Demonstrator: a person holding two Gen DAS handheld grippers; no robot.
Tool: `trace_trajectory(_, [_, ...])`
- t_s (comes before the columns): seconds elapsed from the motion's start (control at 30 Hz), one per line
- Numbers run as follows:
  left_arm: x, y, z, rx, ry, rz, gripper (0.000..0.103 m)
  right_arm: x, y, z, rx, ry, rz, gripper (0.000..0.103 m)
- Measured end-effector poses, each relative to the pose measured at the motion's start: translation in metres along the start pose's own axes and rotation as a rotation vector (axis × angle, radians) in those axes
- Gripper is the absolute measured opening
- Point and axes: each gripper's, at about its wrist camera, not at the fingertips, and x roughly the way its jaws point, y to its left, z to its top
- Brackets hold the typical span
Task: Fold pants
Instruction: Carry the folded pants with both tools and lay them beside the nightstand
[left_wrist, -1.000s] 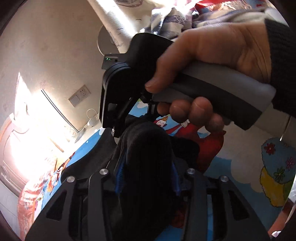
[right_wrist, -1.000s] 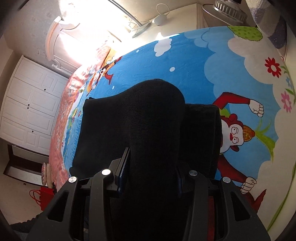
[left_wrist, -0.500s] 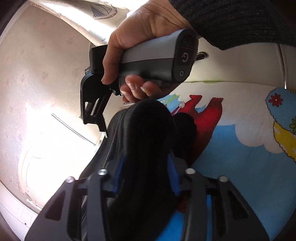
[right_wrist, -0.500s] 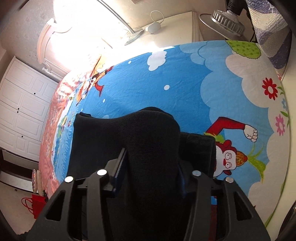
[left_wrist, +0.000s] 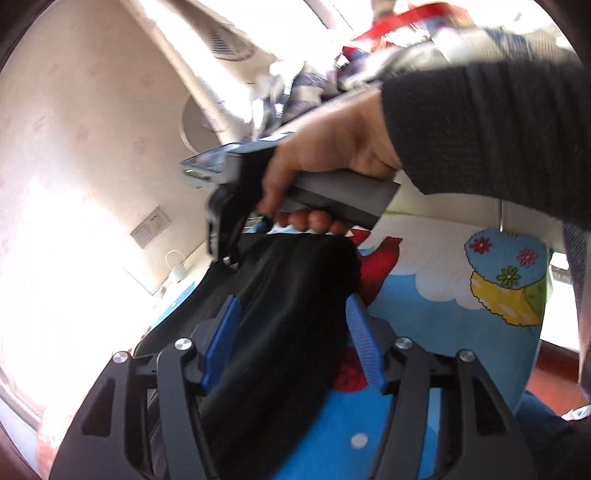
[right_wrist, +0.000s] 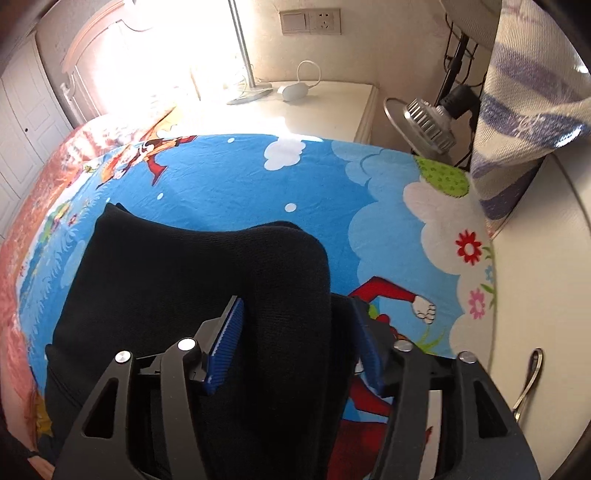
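Note:
The black pants (right_wrist: 155, 280) lie on a bed with a blue cartoon sheet (right_wrist: 240, 184). My right gripper (right_wrist: 295, 325) is shut on a thick fold of the black pants, which bulges up between the blue pads (right_wrist: 227, 347). My left gripper (left_wrist: 291, 321) is shut on another bunch of the same pants (left_wrist: 295, 295), held above the sheet (left_wrist: 424, 317). In the left wrist view the person's hand holds the right gripper's grey handle (left_wrist: 343, 192) just beyond my left fingertips.
A white bedside table (right_wrist: 314, 107) with a lamp base and charger stands behind the bed. A metal lamp head (right_wrist: 424, 118) and a striped cloth (right_wrist: 524, 103) are at the right. A white wardrobe (right_wrist: 22, 110) is at the left. A pile of clothes (left_wrist: 369, 55) lies beyond.
Both grippers have moved with the pants fold still held. The right gripper's view has shifted toward the bedside table. The hand with the right gripper now sits lower and closer in the left view.

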Motion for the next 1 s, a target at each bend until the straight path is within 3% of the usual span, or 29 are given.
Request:
trace_trajectory(0.1, [-0.041,0.043,-0.037,-0.097,0.002,0.087,0.064,-0.032,0.023,0.012,-0.049,-0.066,-0.076,0.067])
trace_trajectory(0.2, [-0.061,0.078,-0.082,-0.196,0.101,0.111,0.061,-0.049,0.075,0.025,-0.149,-0.076,0.029,0.076])
trace_trajectory(0.3, [-0.059,0.108,-0.112,-0.324,0.182,0.018,0.039,-0.035,0.149,0.032,-0.315,-0.025,0.123,0.081])
trace_trajectory(0.47, [-0.041,0.135,-0.141,-0.481,0.184,-0.141,0.038,0.026,0.241,0.025,-0.501,0.123,0.084,0.082])
trace_trajectory(0.53, [-0.026,0.132,-0.146,-0.446,0.215,-0.137,0.037,0.052,0.259,0.022,-0.545,0.157,0.025,0.081])
trace_trajectory(0.57, [-0.02,0.127,-0.143,-0.423,0.224,-0.123,0.032,0.06,0.263,0.02,-0.561,0.154,-0.005,0.081])
trace_trajectory(0.6, [-0.017,0.126,-0.141,-0.416,0.222,-0.117,0.021,0.067,0.265,0.02,-0.569,0.146,-0.033,0.081])
trace_trajectory(0.63, [-0.019,0.125,-0.139,-0.399,0.217,-0.118,0.018,0.073,0.263,0.02,-0.559,0.135,-0.061,0.083])
trace_trajectory(0.93, [-0.026,0.048,-0.134,0.063,0.232,0.113,0.008,0.084,0.254,0.02,-0.441,0.037,-0.157,0.085])
trace_trajectory(1.0, [-0.023,0.048,-0.137,0.046,0.24,0.109,0.008,0.085,0.254,0.021,-0.43,0.02,-0.186,0.085])
